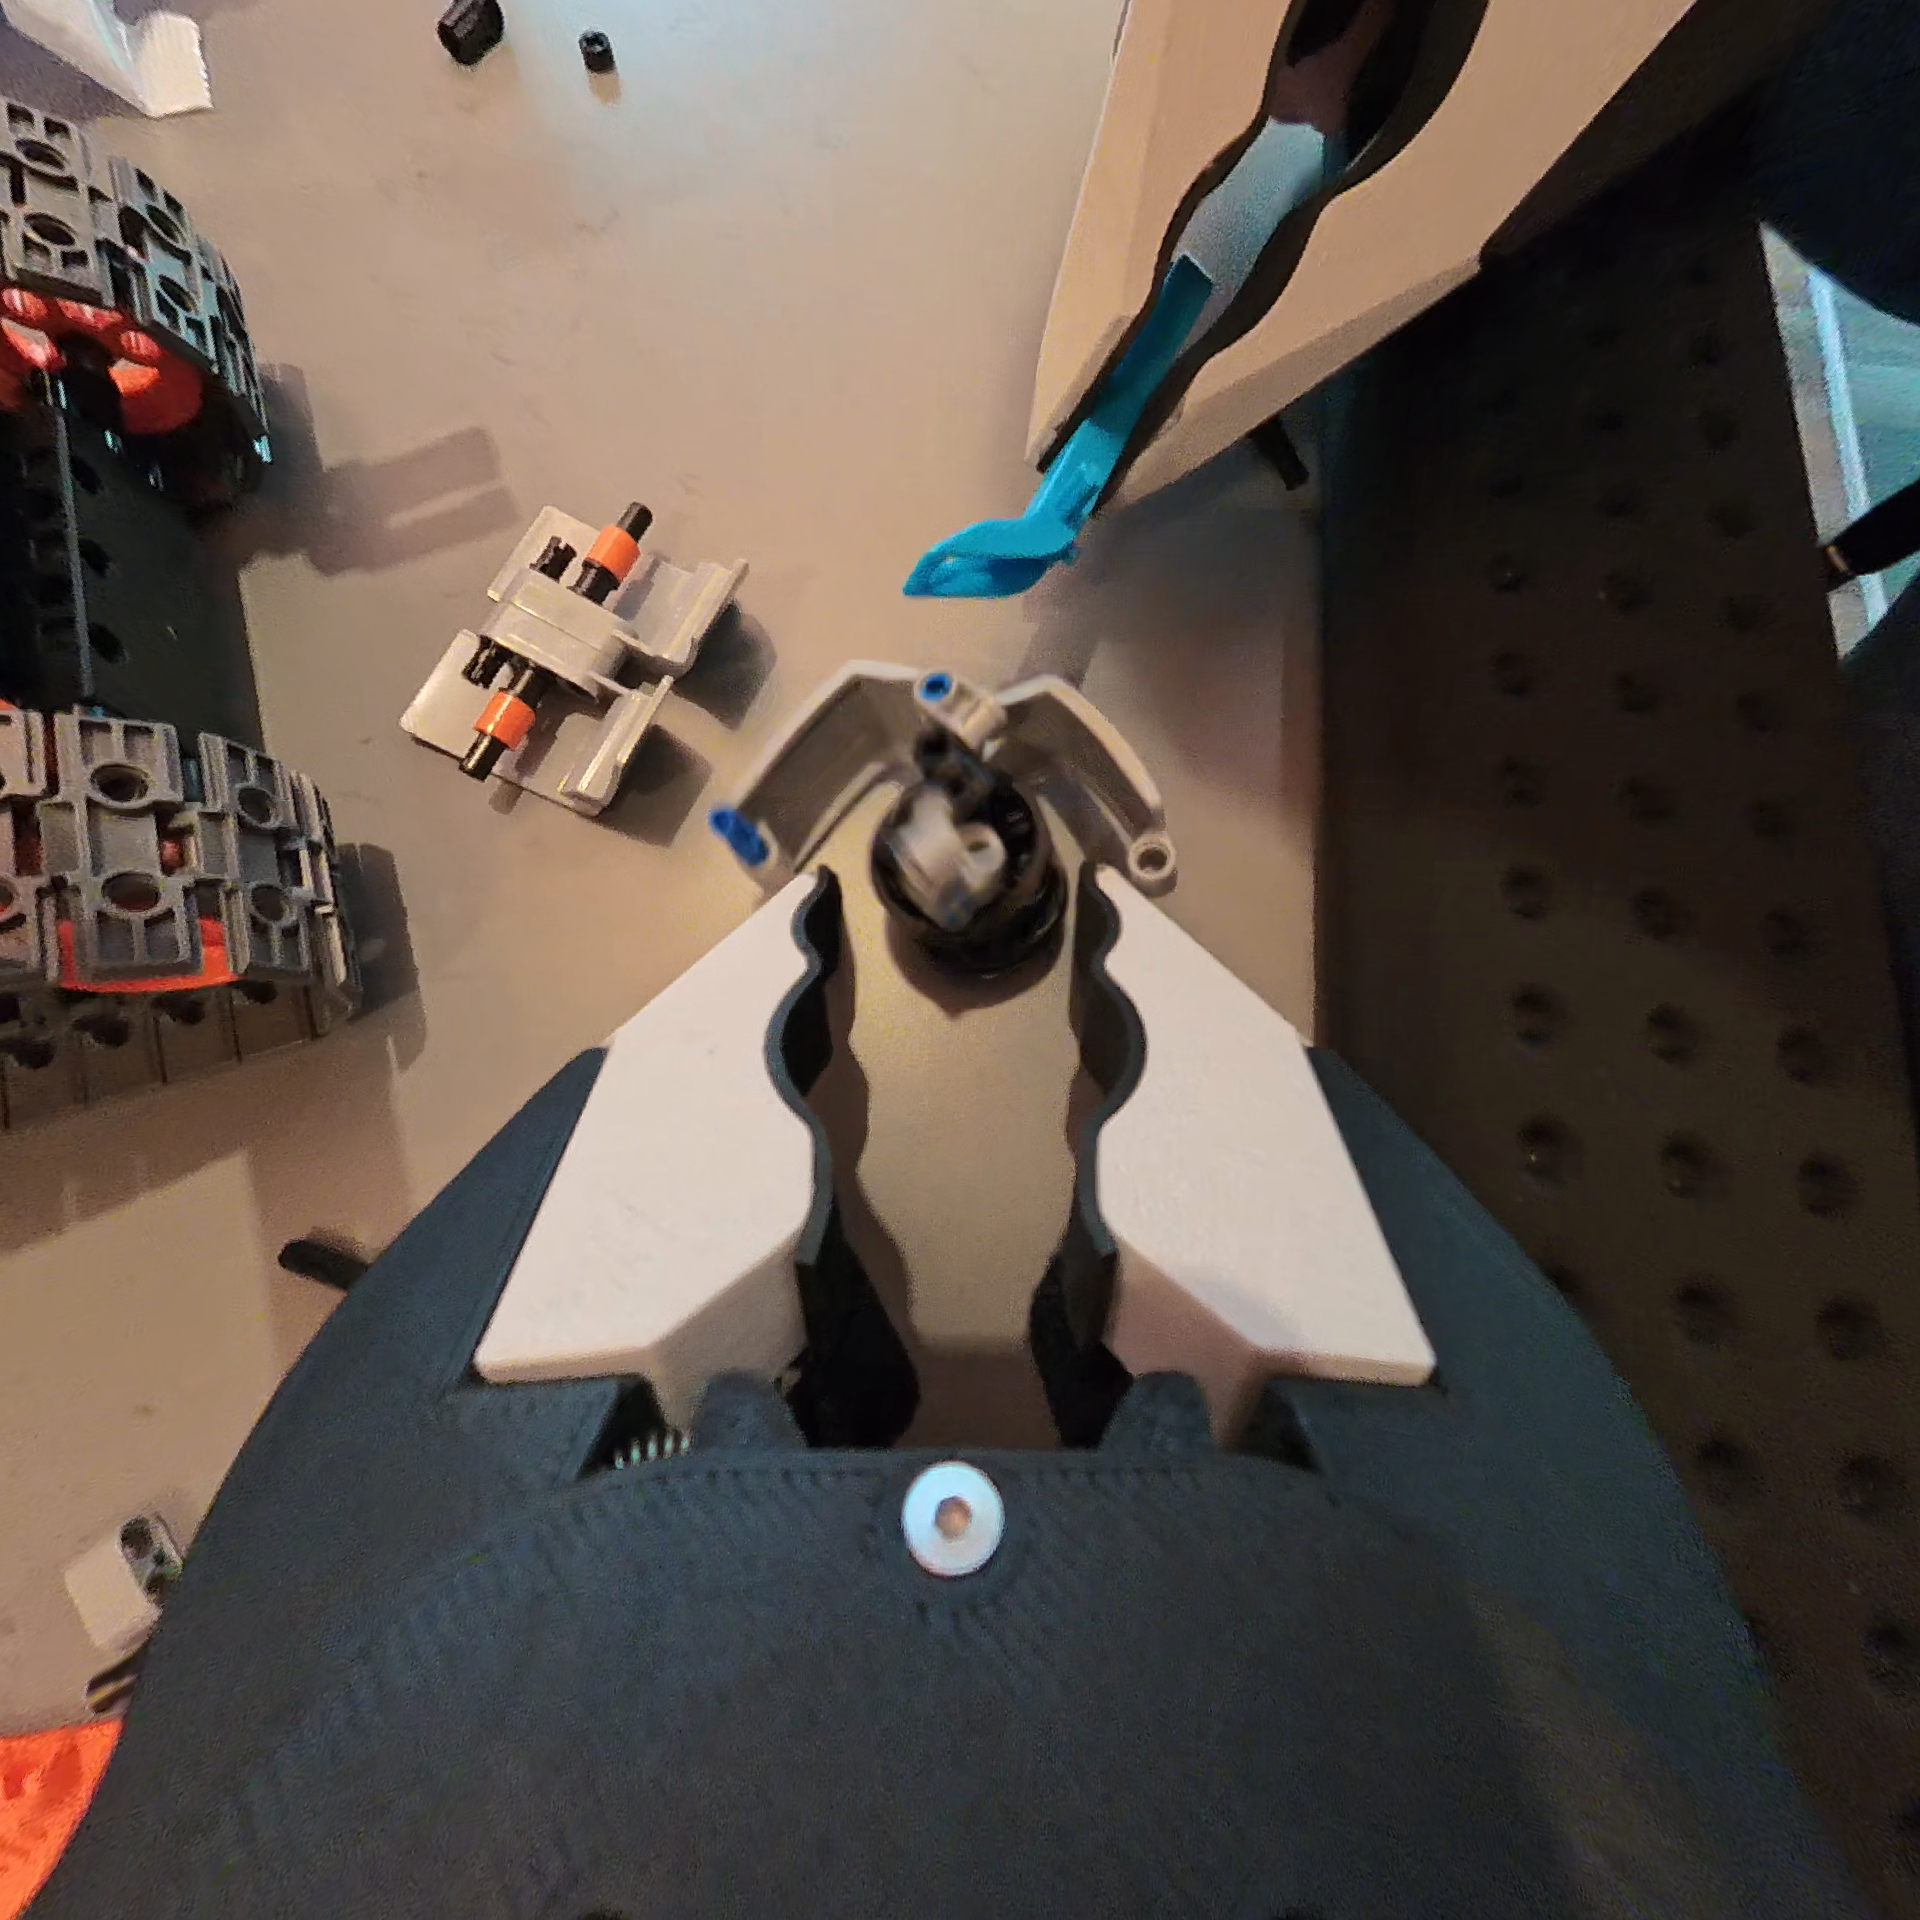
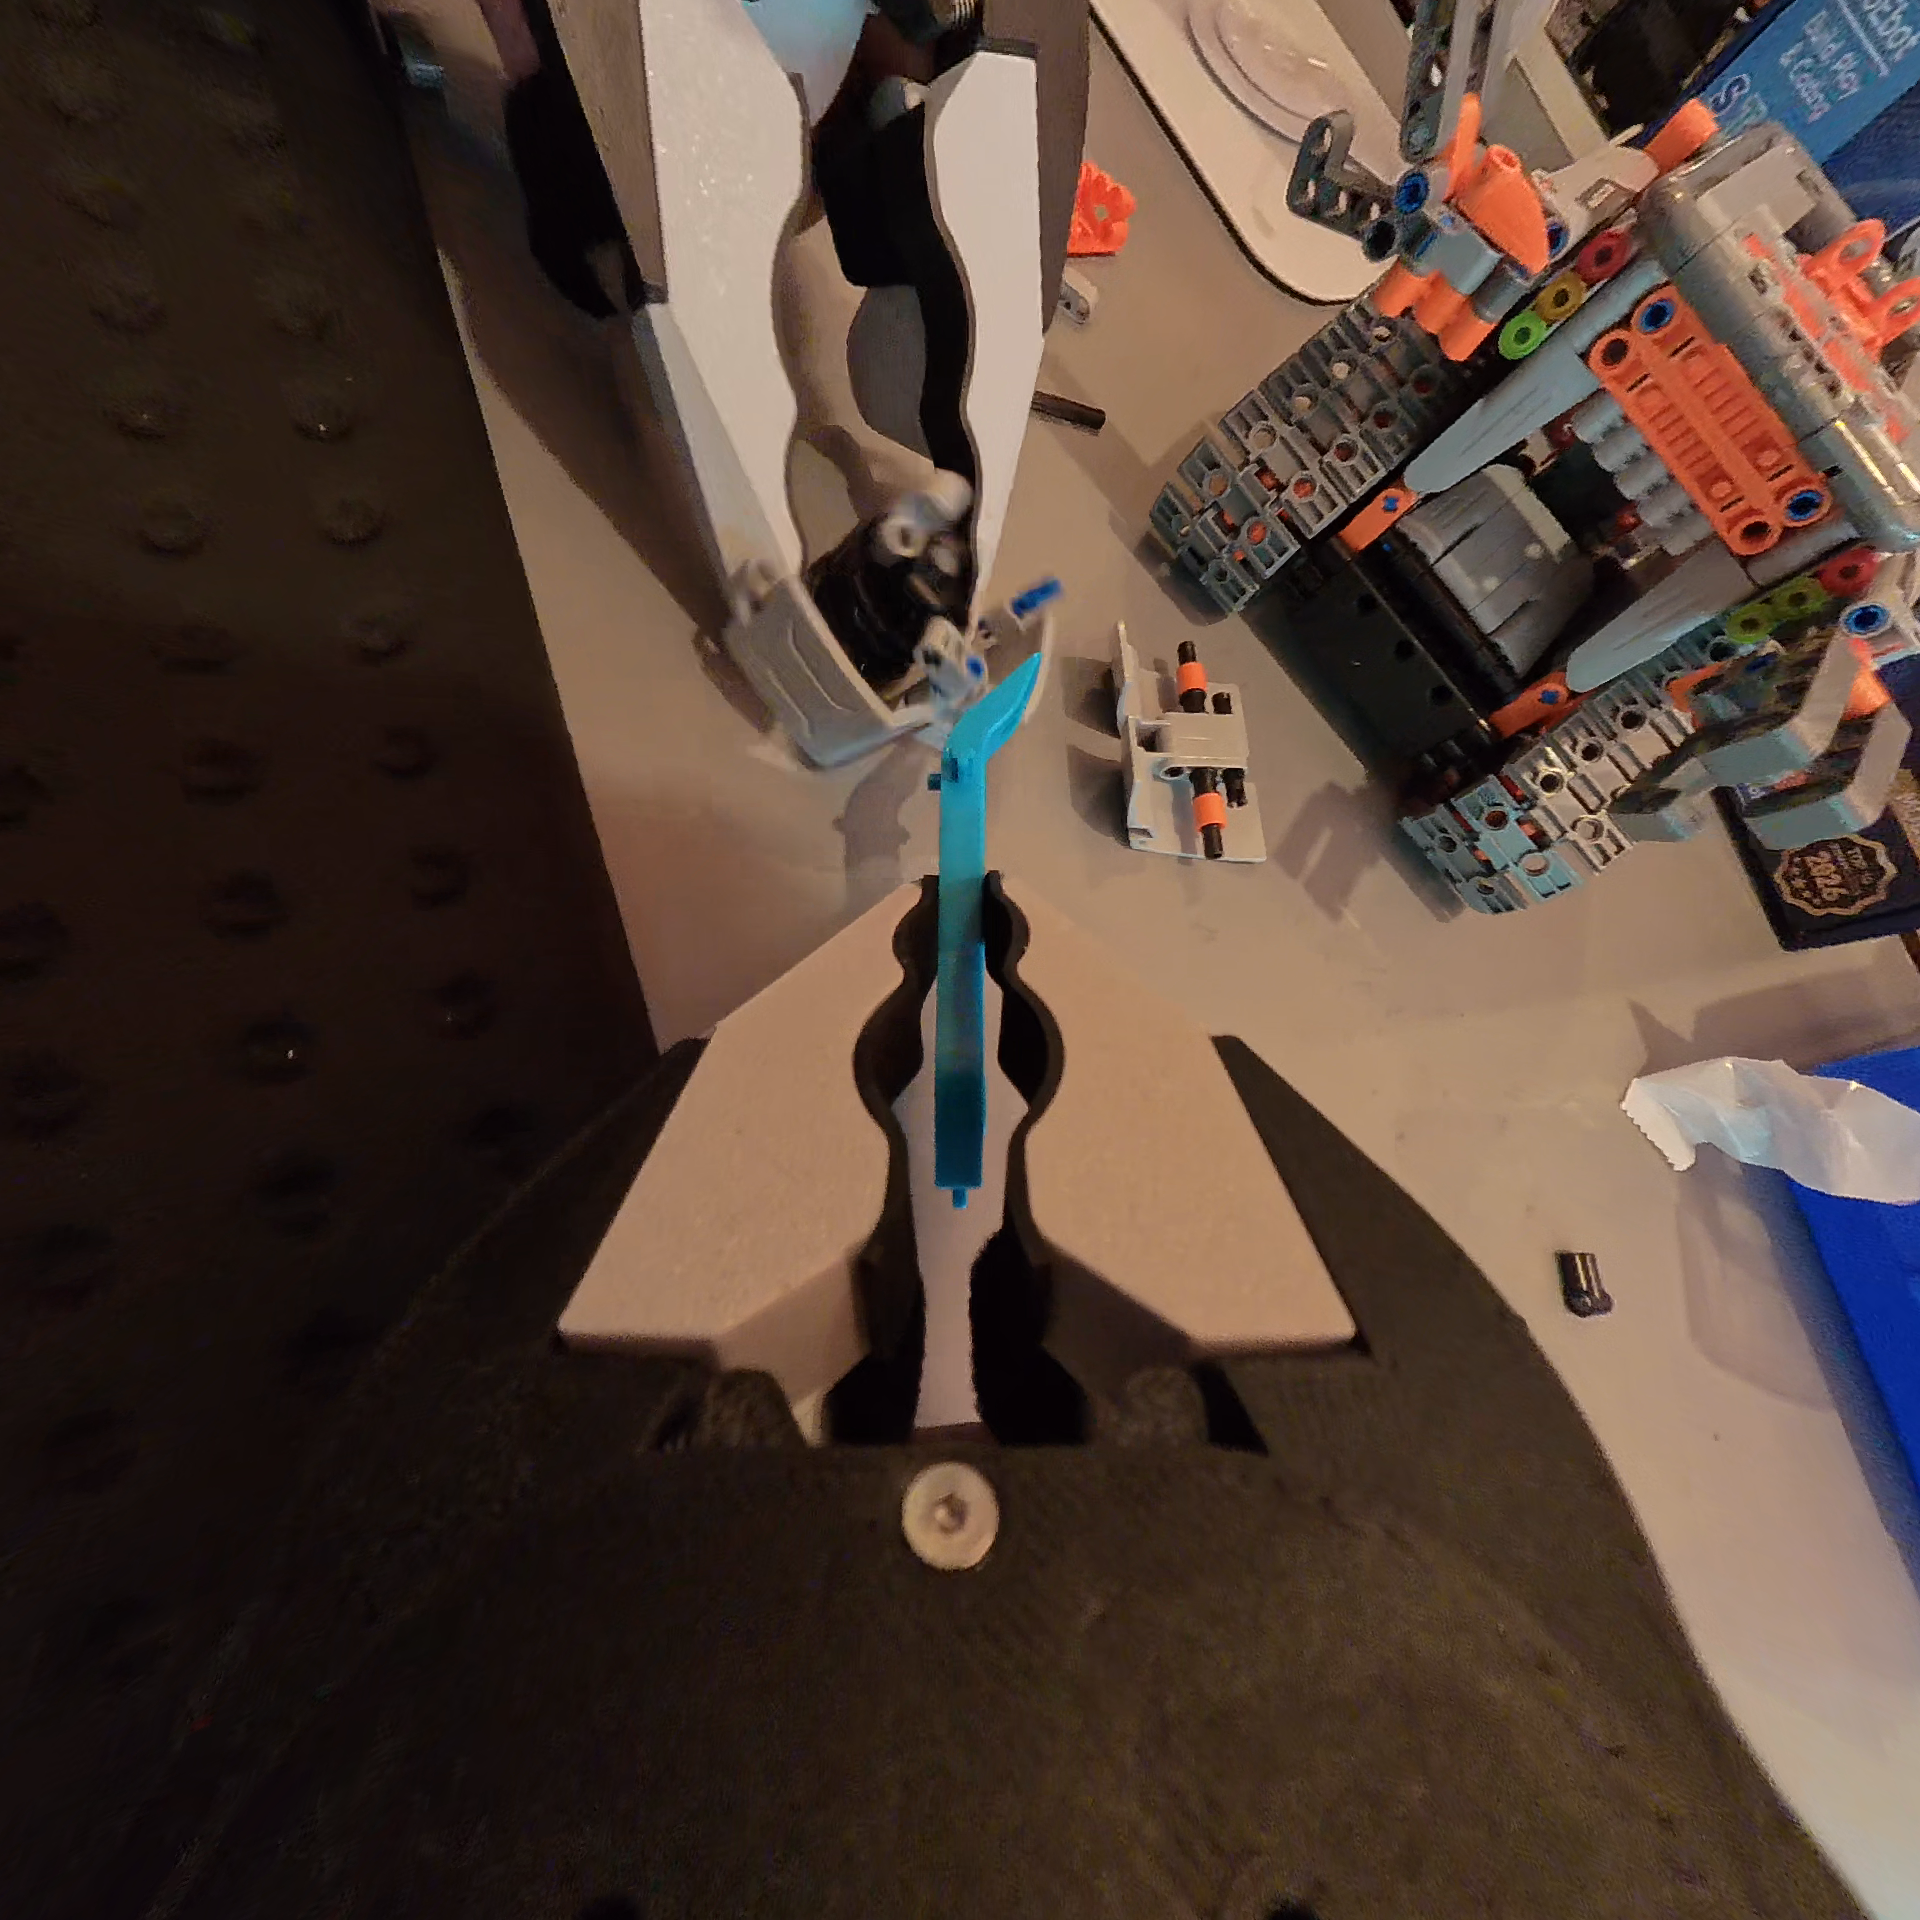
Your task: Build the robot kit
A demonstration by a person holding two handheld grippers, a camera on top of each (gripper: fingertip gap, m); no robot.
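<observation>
Clamped between the right tongs (image 2: 958,904) is a translucent blue plastic blade (image 2: 961,935), tip angled toward a grey-panelled black-cored brick subassembly (image 1: 961,821); that subassembly is bracketed, seemingly steadied, on the table (image 1: 727,312) by the spread left tongs (image 1: 956,888); whether contact is made cannot be told.

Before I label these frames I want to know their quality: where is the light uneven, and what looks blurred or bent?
Left wrist view: warm light, hard shadows beside the grey axle assembly; the dark perforated mat is dim; the tracked model bends at the edge. Right wrist view: the left side is murky; the blue blade piece is fairly sharp; the right tongs body is soft.
</observation>
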